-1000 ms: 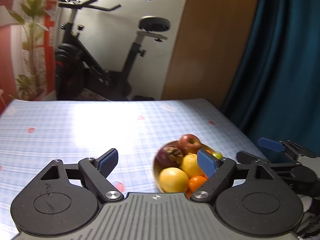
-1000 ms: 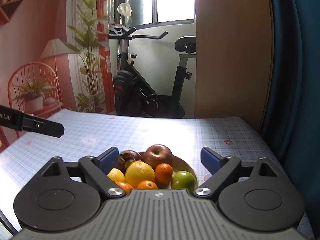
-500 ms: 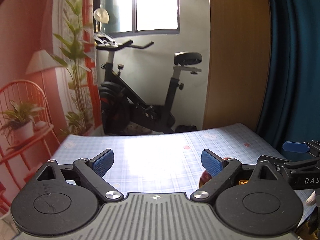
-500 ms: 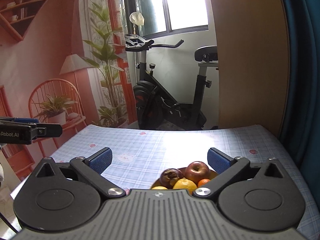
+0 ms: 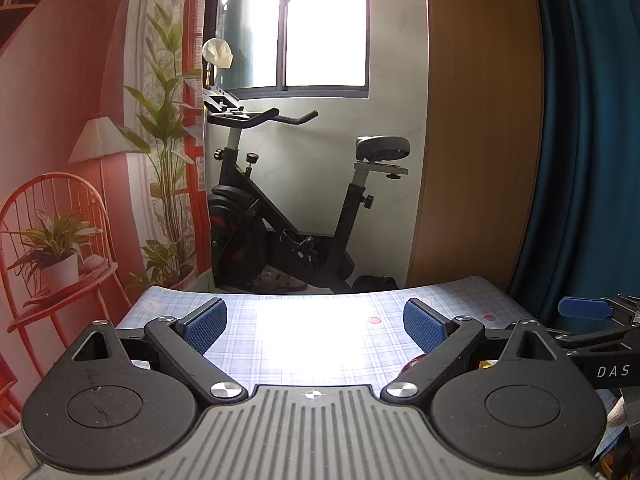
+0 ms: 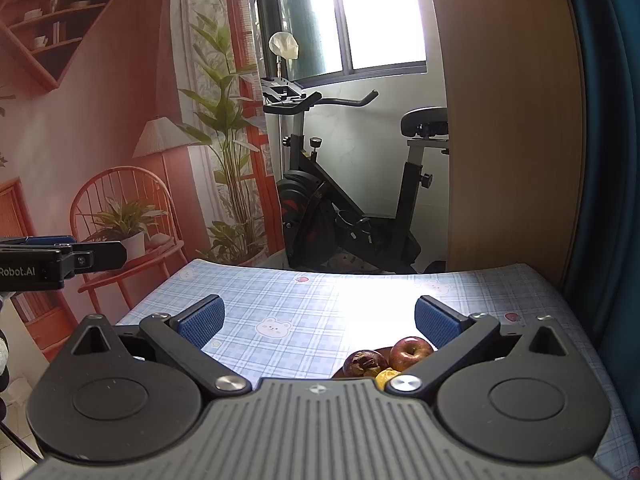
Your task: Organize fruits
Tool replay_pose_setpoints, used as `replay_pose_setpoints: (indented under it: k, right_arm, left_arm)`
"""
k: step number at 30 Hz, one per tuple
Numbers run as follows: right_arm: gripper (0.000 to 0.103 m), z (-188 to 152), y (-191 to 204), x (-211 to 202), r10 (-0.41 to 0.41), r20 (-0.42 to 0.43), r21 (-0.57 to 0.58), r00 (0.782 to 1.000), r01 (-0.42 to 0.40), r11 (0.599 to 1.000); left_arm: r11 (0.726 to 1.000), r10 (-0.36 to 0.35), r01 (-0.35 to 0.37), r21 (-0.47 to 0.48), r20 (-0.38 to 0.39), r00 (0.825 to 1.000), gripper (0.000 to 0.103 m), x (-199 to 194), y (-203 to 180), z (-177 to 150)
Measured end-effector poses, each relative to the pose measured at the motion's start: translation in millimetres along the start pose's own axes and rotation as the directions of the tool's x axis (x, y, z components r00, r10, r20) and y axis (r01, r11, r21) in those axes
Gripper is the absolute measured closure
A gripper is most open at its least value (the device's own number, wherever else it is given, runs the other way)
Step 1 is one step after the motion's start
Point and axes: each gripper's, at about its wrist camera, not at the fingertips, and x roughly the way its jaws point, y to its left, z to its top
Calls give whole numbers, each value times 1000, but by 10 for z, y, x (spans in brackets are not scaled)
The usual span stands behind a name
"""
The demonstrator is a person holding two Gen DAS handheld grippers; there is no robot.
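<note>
Now both tongs are hovering above the blue-checked, cloth-covered surface [image 6: 304, 300], each spread wide with nothing between its blue ribbed pads. The left tongs [image 5: 316, 320] have just been opening further, and the right tongs [image 6: 318, 318] likewise. Below the right tongs, a shallow brown bowl [image 6: 380, 350] is sitting near the surface's right side, holding a glossy red apple [image 6: 410, 350], a dark, wrinkled reddish-brown fruit [image 6: 366, 362] and a yellow citrus fruit [image 6: 384, 376] touching one another. Most of the bowl is hiding behind the tongs' grey body.
</note>
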Motion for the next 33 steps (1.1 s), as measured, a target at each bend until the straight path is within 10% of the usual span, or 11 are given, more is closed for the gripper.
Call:
replay_pose_setpoints:
  k: [33]
  right_arm:
    - [0, -7, 27, 7, -18, -5, -8, 1000, 18, 1000]
  left_arm:
    - [1000, -32, 32, 1, -23, 999, 6, 42, 93, 16]
